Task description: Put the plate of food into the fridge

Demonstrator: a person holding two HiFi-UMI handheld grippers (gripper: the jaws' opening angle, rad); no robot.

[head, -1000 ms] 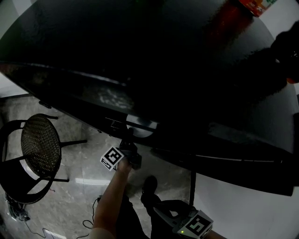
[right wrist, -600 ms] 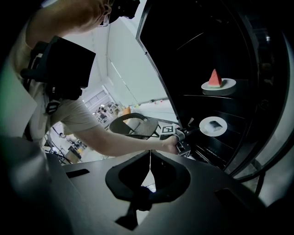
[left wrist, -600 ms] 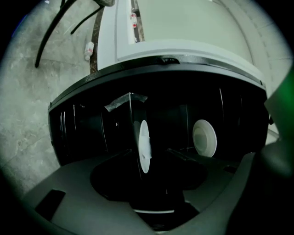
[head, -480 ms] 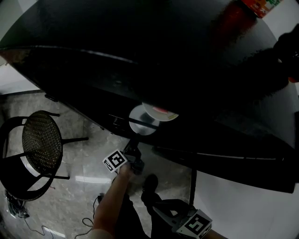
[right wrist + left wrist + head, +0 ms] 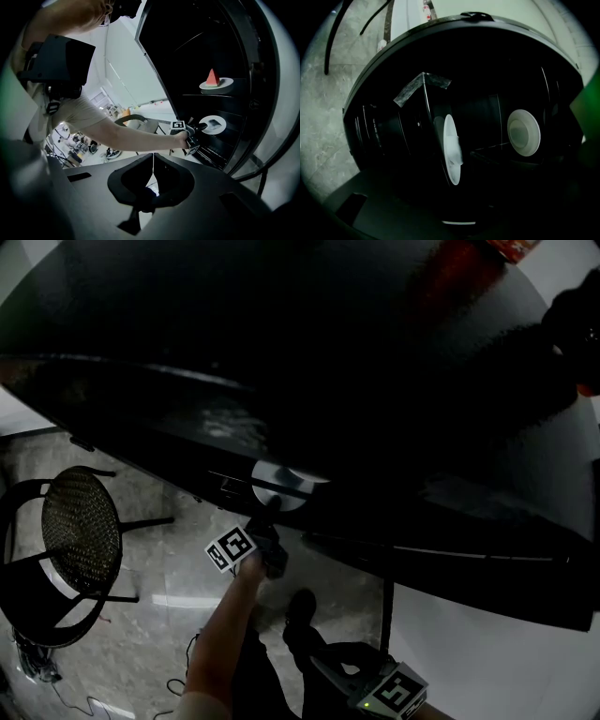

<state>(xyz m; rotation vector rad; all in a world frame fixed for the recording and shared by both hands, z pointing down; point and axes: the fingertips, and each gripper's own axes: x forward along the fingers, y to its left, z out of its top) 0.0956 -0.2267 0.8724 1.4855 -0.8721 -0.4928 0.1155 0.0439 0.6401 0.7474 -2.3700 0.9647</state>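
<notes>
Plate of food (image 5: 213, 124): white, lying flat on the lower shelf of the open fridge (image 5: 248, 70); contents too dim to name. My left claw (image 5: 200, 128): jaws just opened, released, tips just beside the plate's near rim, nothing gripped. My right claw (image 5: 152, 180): clenched, empty, outside the fridge. Upper shelf: second plate (image 5: 226, 84) bearing a watermelon wedge (image 5: 212, 77). Red package (image 5: 514, 247): print too blurred to read. Mesh chair (image 5: 82, 531): on the floor.
</notes>
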